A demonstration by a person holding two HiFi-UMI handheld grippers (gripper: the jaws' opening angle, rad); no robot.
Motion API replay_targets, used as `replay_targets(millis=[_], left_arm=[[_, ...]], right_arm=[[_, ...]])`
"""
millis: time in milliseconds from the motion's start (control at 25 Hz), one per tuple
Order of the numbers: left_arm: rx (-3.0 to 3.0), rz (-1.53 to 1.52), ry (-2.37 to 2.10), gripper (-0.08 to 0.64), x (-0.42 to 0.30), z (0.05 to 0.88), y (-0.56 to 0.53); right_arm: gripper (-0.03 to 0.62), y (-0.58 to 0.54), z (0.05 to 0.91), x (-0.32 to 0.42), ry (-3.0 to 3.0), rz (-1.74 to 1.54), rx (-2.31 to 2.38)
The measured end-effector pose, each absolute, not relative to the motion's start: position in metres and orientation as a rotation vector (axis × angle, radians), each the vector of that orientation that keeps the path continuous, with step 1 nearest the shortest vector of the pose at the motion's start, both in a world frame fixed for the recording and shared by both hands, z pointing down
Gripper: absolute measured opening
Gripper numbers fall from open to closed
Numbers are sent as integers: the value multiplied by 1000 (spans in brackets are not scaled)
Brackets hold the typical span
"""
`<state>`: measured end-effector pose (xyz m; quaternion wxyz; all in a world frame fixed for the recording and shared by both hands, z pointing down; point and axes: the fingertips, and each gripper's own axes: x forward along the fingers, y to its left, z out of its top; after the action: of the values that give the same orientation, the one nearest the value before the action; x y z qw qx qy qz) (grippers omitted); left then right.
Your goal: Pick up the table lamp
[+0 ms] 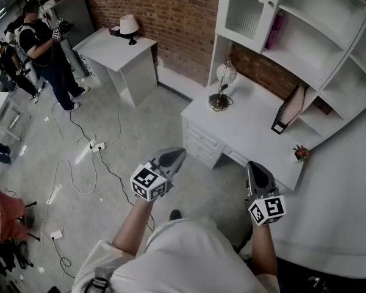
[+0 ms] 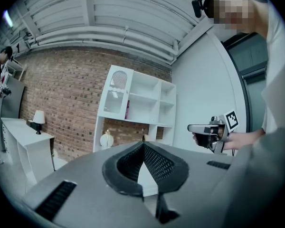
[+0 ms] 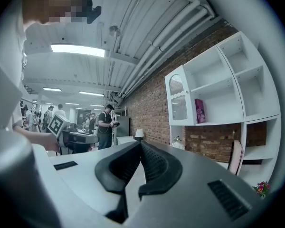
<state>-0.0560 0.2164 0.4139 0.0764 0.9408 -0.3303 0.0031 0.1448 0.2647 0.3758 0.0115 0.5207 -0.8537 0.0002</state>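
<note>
Table lamp [image 1: 225, 77] stands on the white hutch desk [image 1: 250, 126], well ahead of both your grippers. It sits a little left of where the left gripper [image 1: 180, 152] aims and a little right of where the right gripper [image 1: 251, 165] aims. Both tools are held level, jaws clenched together on nothing, and well short of the desk's front edge.

The lamp is upright. Its long axis runs vertical, with a pale globe shade on top, a slim stem below it, and a dark round base flat on the desk. Any lean in the head view looks like lens bend. The globe looks like glass, so treat it as fragile and slippery and not as a place for your pads. The stem appears stiff and narrow enough to fit between opened jaws, which makes it the likelier place to take hold, low down near the base. Most of the weight probably sits in the base, so a low grip should keep the globe from swinging. A dark line beside the base may be a cord (too small to be sure), and it could tug as you lift.

A second, shaded lamp [image 1: 129, 24] stands on a separate white table [image 1: 113, 49], far beyond your left gripper and off to its left.
</note>
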Motion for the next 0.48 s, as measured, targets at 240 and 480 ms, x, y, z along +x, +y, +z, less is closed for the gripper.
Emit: replay_targets(millis=[240, 480], left_arm=[[2801, 7, -1000, 26, -58, 418, 214], [2794, 9, -984, 61, -58, 423, 215]], right_arm=[[46, 265, 378, 139, -2679, 14, 1613], [83, 266, 382, 133, -2678, -7, 1578]])
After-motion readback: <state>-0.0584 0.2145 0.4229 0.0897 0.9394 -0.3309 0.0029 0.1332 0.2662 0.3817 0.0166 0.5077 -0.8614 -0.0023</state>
